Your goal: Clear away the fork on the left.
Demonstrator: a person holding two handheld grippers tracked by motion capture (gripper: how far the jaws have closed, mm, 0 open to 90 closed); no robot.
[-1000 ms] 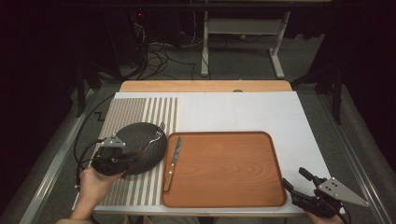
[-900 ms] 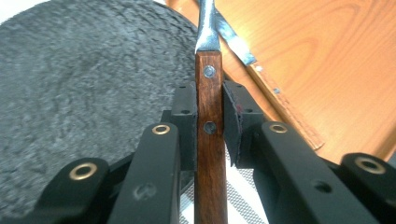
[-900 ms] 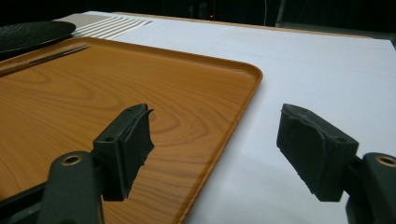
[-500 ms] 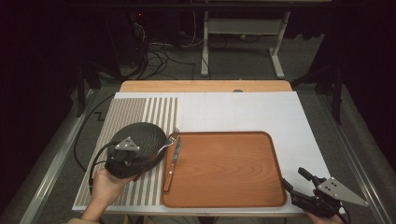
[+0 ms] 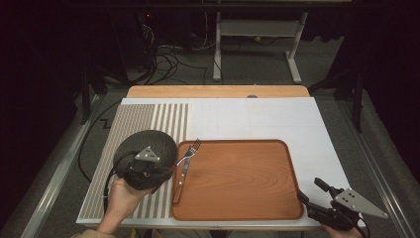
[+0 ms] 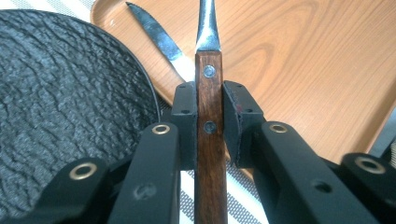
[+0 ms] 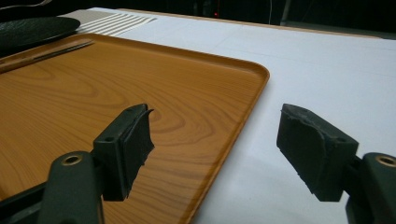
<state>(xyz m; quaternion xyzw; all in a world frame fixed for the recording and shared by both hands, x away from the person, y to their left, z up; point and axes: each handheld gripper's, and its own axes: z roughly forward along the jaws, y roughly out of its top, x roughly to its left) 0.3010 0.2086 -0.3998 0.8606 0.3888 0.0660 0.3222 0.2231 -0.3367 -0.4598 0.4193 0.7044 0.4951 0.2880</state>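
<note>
No readable text, labels, brands or numbers anywhere. Fork handle [image 6: 209, 135], tray [image 5: 247, 198], plate [image 6: 60, 102] and table mat [image 5: 257, 119] are all unmarked.

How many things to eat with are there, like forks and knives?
2. A fork is held by its wooden handle in the left gripper, its prongs over the tray's far left corner. A knife lies along the tray's left edge.

High view overhead; both gripper views close, level, sharing the wooden tray [image 5: 237, 181].
</note>
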